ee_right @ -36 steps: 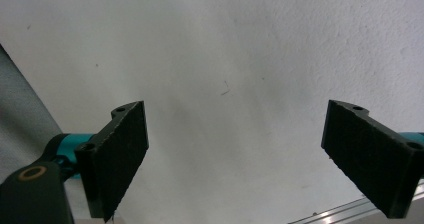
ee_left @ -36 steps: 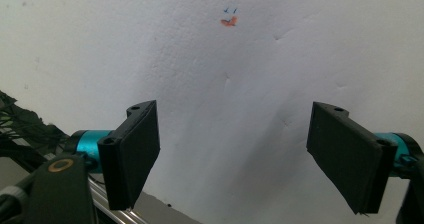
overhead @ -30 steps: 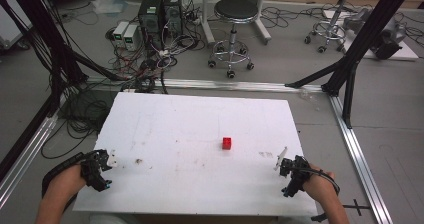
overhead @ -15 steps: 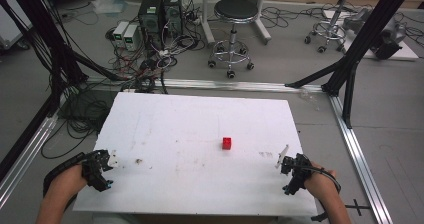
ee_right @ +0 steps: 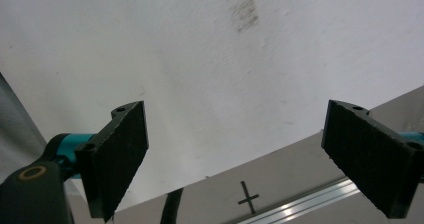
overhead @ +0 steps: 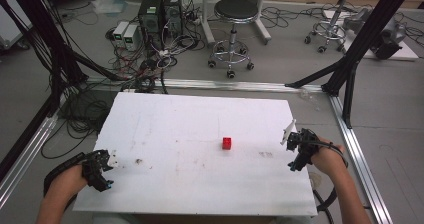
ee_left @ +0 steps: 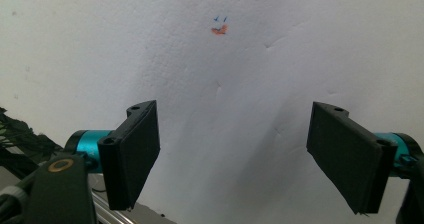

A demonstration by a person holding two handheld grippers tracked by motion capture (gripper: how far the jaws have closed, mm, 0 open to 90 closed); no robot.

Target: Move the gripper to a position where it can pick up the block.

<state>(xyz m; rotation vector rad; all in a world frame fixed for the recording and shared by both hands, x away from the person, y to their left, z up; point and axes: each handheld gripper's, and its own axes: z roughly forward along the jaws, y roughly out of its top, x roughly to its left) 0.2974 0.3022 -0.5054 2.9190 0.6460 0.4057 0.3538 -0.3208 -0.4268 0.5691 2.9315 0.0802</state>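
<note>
A small red block (overhead: 227, 143) sits alone on the white table (overhead: 190, 119), right of centre. My left gripper (overhead: 100, 169) rests at the table's front left edge, far from the block, jaws wide apart over bare white surface with nothing between them (ee_left: 235, 159). My right gripper (overhead: 296, 149) is at the table's right edge, to the right of the block and a little nearer. It is open too (ee_right: 240, 159), looking down at the table's edge and the floor beyond.
An aluminium frame rail (overhead: 357, 154) runs along the table's right side, another (overhead: 25, 149) along the left. Black struts, cables, computer boxes (overhead: 160, 9) and two stools (overhead: 235, 14) stand on the floor beyond the far edge. A small orange mark (ee_left: 219, 30) stains the table.
The right gripper has lifted slightly and shifted a little along the right edge. The left gripper and red block have stayed put.
</note>
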